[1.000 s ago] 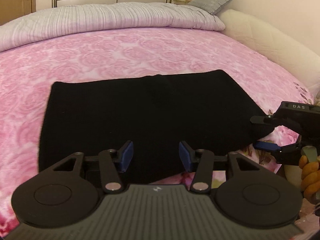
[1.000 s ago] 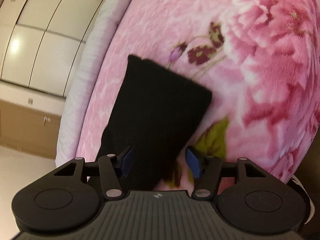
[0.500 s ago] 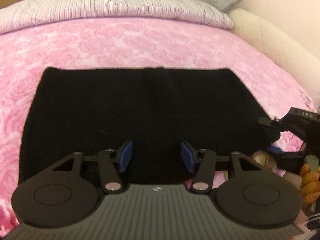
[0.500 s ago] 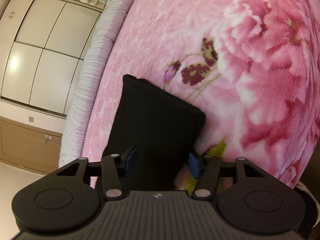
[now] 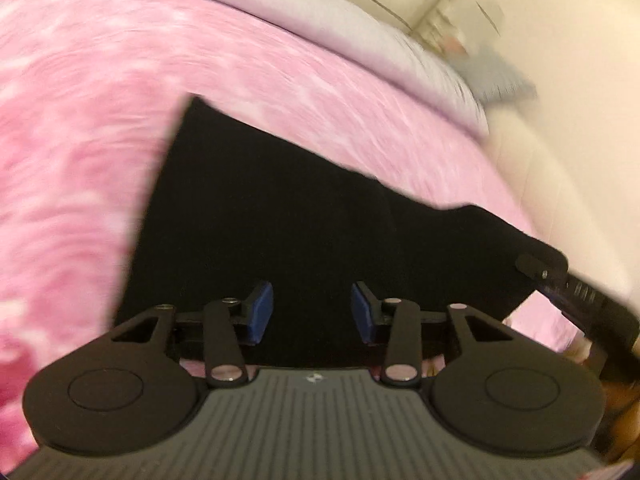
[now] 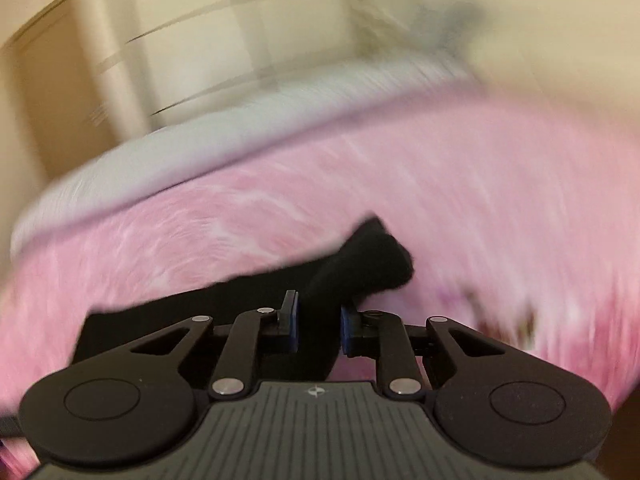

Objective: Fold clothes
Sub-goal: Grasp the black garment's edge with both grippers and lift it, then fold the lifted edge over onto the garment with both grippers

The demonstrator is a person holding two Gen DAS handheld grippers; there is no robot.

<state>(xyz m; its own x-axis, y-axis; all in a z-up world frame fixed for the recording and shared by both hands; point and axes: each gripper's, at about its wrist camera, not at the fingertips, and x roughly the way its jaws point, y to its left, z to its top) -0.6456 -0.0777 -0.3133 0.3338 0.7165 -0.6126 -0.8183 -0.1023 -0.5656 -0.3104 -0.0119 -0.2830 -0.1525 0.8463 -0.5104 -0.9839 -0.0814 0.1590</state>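
Note:
A black cloth (image 5: 280, 216) lies flat on the pink flowered bedspread (image 5: 80, 120). In the left wrist view my left gripper (image 5: 312, 312) hovers over the cloth's near edge. Its jaws are closing, the cloth shows in the gap, and the blue pads (image 5: 262, 312) stand well apart without pressing on it. My right gripper (image 5: 560, 276) comes in from the right and holds the cloth's right corner up off the bed. In the blurred right wrist view the right gripper (image 6: 318, 326) is closing, with a bunch of black cloth (image 6: 368, 264) pinched between its pads.
A pale grey quilt (image 5: 360, 40) covers the far side of the bed, with a grey pillow (image 5: 492, 76) beyond it. A cream padded bed side (image 5: 540, 184) runs along the right. Wardrobe doors (image 6: 200, 60) stand behind. A person's orange-gloved hand (image 5: 618, 404) holds the right gripper.
The right gripper closed on the cloth's right corner and raised it, rolling as it went. The left view rolled too, and the left jaws narrowed a little.

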